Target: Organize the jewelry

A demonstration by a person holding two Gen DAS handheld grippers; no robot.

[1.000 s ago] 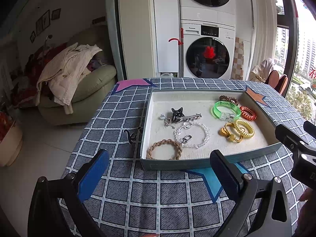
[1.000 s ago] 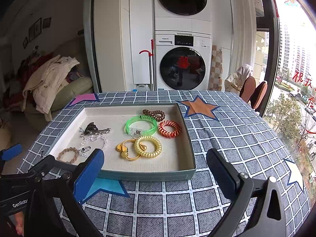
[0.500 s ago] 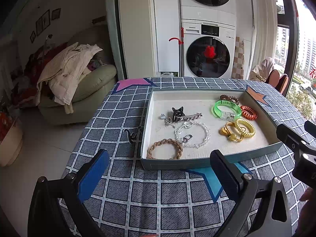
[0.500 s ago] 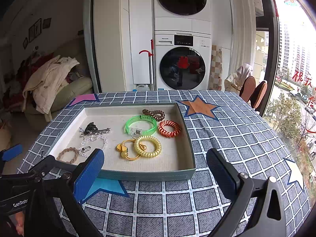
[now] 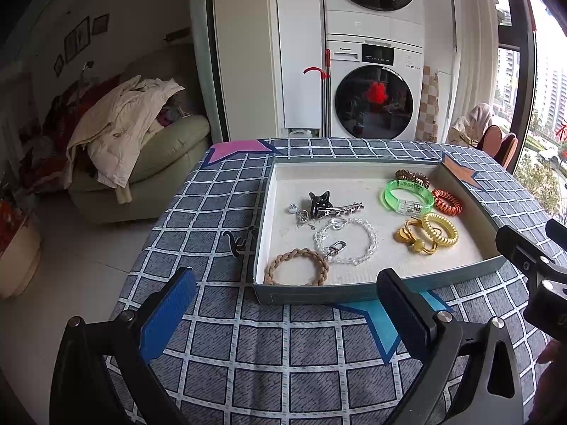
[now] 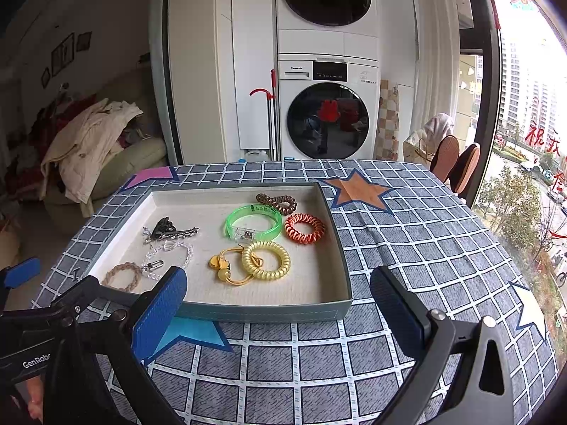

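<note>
Both grippers hover over the checked tablecloth (image 6: pixel 407 248), short of the near wall of the tray (image 5: pixel 319 292). The left gripper (image 5: pixel 283 315) and right gripper (image 6: pixel 280 313) are spread wide, holding nothing. Ahead of the left fingers lies the braided bracelet (image 5: pixel 297 266), close to that wall; the yellow coil tie (image 6: pixel 265 260) lies beyond the right fingers. Bare cloth stretches right of the tray.

Washer front panel (image 6: pixel 327 71): "Panasonic", small, barely readable.
Left gripper body (image 6: pixel 35 363): white "GenRobo", cut off at its edge.
Window (image 6: pixel 542 141): red Chinese characters, first one "祝".
Green bracelet (image 6: pixel 253 221): dark print, too small to read.
</note>
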